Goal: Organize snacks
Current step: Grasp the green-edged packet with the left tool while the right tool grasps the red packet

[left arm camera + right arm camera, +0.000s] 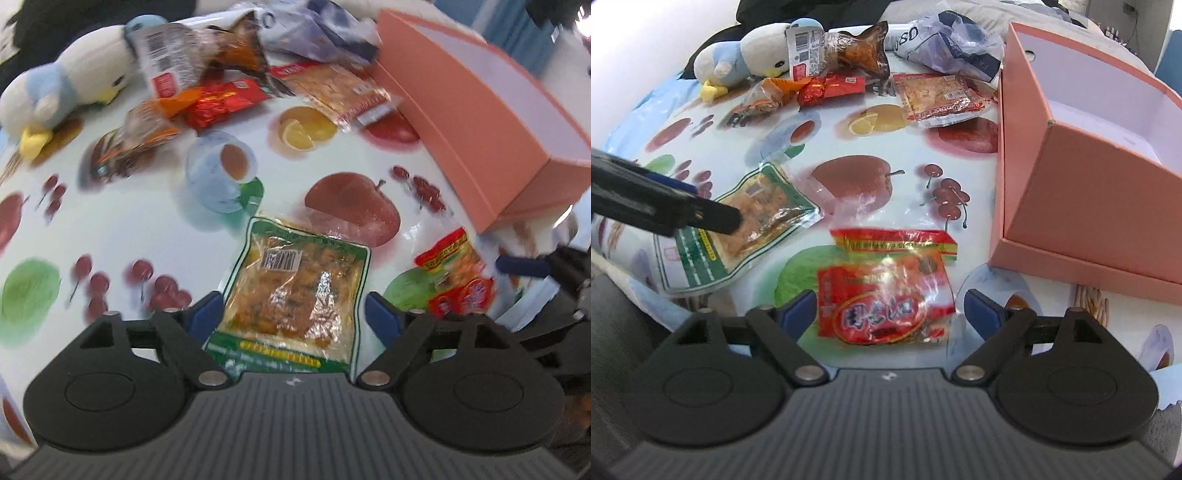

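**Fruit-print tablecloth, two packets at the claws**

Fruit-print tablecloth (905, 147) carries one pink box (1089, 206) at right, one plush bird (738, 55) upper left. Left gripper (295, 314) spread around one green packet (295, 295); right gripper (890, 310) spread around one red packet (886, 291), neither pinched.

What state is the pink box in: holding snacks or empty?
Empty as far as visible: the pink box shows only bare white interior; the snack packets lie outside on the tablecloth.

Both hand-held grippers (293, 314) (890, 310) down-tilted; jaws spread
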The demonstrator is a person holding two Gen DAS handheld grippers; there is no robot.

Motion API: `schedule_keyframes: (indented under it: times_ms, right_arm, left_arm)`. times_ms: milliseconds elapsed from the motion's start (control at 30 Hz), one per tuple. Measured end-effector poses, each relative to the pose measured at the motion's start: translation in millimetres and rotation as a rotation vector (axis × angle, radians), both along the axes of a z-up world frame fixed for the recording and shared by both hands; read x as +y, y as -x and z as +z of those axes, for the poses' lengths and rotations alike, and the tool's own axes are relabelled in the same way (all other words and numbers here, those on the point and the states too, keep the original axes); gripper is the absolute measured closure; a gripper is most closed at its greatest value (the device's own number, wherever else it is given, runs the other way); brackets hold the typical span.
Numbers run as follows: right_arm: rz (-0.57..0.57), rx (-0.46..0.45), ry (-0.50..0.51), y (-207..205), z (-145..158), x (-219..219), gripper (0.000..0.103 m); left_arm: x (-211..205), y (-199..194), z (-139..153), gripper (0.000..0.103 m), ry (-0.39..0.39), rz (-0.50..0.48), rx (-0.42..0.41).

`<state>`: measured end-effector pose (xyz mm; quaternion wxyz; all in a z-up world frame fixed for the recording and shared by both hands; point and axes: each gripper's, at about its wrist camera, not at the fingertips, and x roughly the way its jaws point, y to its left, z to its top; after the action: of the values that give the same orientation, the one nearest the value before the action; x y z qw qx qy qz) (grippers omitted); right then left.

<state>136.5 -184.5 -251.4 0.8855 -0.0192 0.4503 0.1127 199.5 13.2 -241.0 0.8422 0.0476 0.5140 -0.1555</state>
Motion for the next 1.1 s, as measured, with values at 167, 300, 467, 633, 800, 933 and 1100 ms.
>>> schedule_keyframes:
  times_ms: [167,300,467,633,800,933,1100]
  right_arm:
    - [-0.015,-0.005,-0.012,-4.4,-2.9,-3.9,0.015]
    - [0.017,0.023,-0.008,-6.6,-8.0,-1.4,0.021]
    - [0.043,0.023,0.017,-7.8,-10.8,4.3,0.022]
    - [0.07,0.009,0.008,-13.3,-8.8,5.9,0.042]
    - [0.077,0.001,0.0,-15.7,-3.6,6.2,0.053]
    - [0.063,-0.02,0.006,-13.4,2.9,5.8,0.067]
    - [0.045,-0.043,0.003,-12.4,12.1,1.6,0.073]
  left_arm:
    - [-10.4,-9.4,-12.6,0.011,-0.07,-0.061,-0.007]
    - [-13.6,-10.2,-24.3,0.011,-0.089,-0.083,0.0]
    - [-12.0,-10.5,-30.1,0.015,-0.058,-0.053,-0.005]
    - [-20.0,-12.6,-25.2,0.028,-0.067,-0.079,0.016]
    - [-19.8,-10.0,-21.3,0.04,-0.057,-0.062,0.015]
    - [-14.3,-5.8,-15.1,0.044,-0.031,-0.012,0.015]
    - [-4.2,2.4,-4.4,0.045,0.029,0.081,0.01]
